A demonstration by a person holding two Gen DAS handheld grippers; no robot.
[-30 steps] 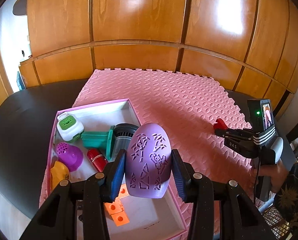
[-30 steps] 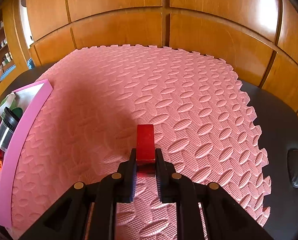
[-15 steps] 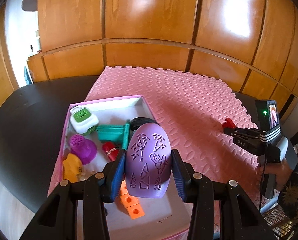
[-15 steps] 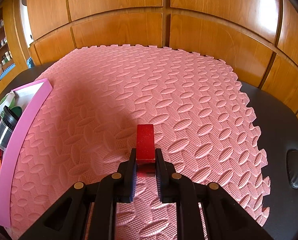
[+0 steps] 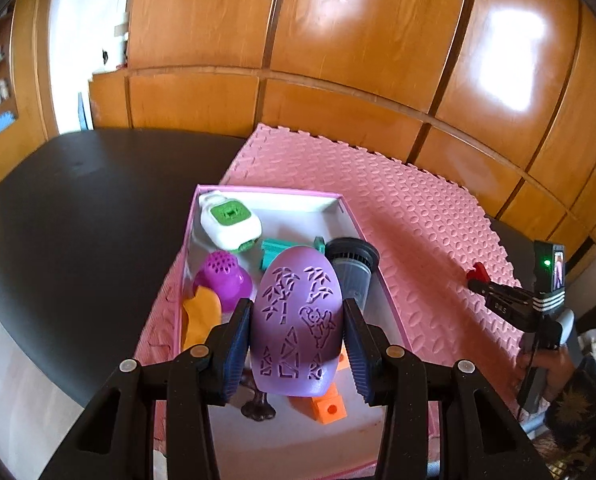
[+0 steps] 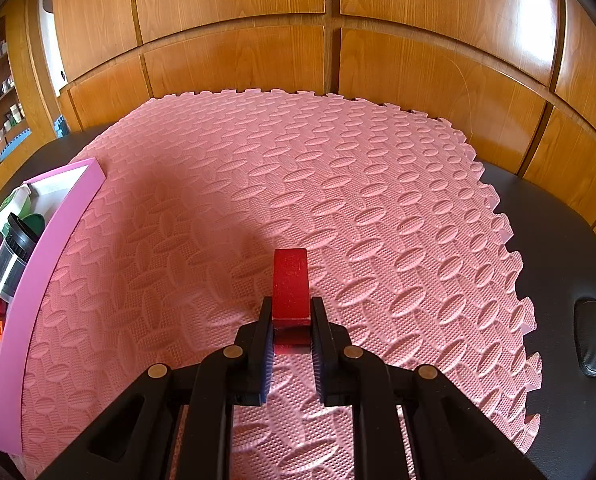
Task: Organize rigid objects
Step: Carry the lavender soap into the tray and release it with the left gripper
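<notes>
My left gripper [image 5: 296, 328] is shut on a purple egg-shaped shell [image 5: 296, 322] with cut-out patterns, held above the pink-rimmed box [image 5: 362, 236]. In the box lie a white and green device [image 5: 229, 220], a purple perforated cap [image 5: 221, 276], a yellow piece [image 5: 201, 316], a teal part [image 5: 275, 250], a dark cylinder [image 5: 352, 268] and orange blocks [image 5: 330, 406]. My right gripper [image 6: 291, 320] is shut on a red block [image 6: 290, 280] just over the pink foam mat [image 6: 298, 184]. The same gripper [image 5: 484, 280] also shows at the right of the left wrist view.
The box's pink side wall [image 6: 29, 272] runs along the mat's left edge. The mat lies on a dark tabletop [image 5: 77, 208] backed by wooden panels [image 6: 233, 48]. A small black oval object [image 6: 592, 340] lies on the table right of the mat. A person's patterned sleeve [image 5: 578, 412] is at far right.
The left gripper has carried the purple egg leftward over the box, so the box now sits centred under it. The right gripper and its red block have stayed put.
</notes>
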